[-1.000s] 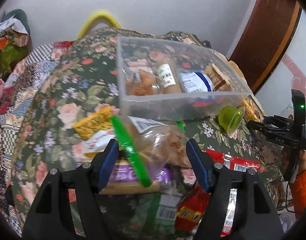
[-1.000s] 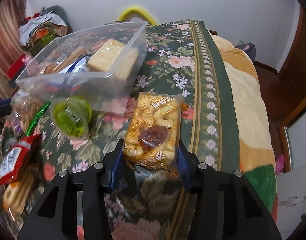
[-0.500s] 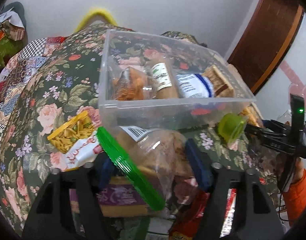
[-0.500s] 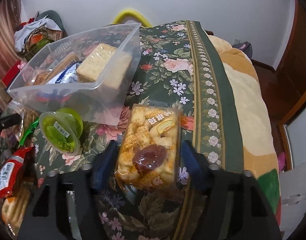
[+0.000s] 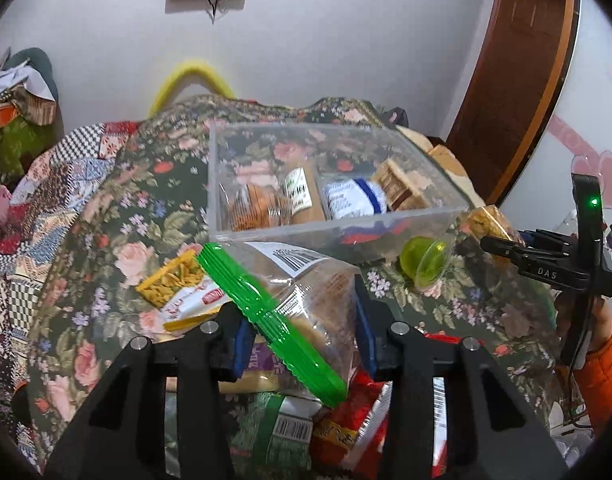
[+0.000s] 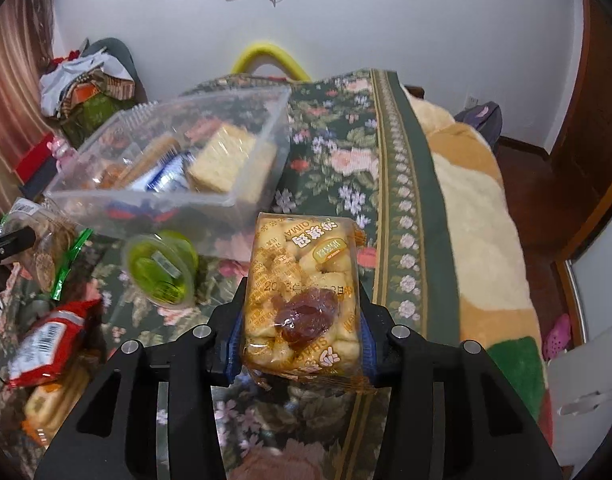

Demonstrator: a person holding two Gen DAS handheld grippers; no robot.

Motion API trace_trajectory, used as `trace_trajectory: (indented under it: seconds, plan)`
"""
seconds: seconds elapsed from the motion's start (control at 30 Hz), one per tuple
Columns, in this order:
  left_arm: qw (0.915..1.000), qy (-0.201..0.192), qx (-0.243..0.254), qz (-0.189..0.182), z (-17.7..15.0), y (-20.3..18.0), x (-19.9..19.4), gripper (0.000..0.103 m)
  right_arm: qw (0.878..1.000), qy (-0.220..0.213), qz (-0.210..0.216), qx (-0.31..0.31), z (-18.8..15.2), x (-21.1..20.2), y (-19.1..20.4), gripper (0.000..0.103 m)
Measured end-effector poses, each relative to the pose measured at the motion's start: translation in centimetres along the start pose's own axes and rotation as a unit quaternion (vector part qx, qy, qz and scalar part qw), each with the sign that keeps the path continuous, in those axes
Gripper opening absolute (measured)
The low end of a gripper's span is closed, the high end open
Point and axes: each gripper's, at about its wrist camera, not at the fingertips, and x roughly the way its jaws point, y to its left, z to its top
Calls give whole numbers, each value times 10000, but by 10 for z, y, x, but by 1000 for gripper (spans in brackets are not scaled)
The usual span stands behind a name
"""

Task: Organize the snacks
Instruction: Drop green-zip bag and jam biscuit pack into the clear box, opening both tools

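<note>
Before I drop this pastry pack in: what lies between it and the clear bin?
Only bare floral blanket separates pastry pack from clear bin, in the right wrist view.

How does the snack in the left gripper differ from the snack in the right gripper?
The clear bag has a green zip strip; the pastry pack has none. The clear bag is nearly plain, with one white label; the pastry pack is printed in yellow. Both are gripped between fingers, near the clear bin.

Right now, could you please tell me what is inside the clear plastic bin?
The clear plastic bin holds a round biscuit pack, a tan packet, a blue-and-white packet and a cracker pack. Anything beneath them is hidden.
</note>
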Motion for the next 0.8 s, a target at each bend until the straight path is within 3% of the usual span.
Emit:
trace_trajectory:
  seconds: [0.37,0.8]
  plan:
    - [9959,-895,82,114,40,-8,-55,43,9975,-665,179,-159,28,-42,24,42]
    - [9948,-991,-6,238,84,0,-20,43,9901,-1208,537,-474,72,-44,61,42]
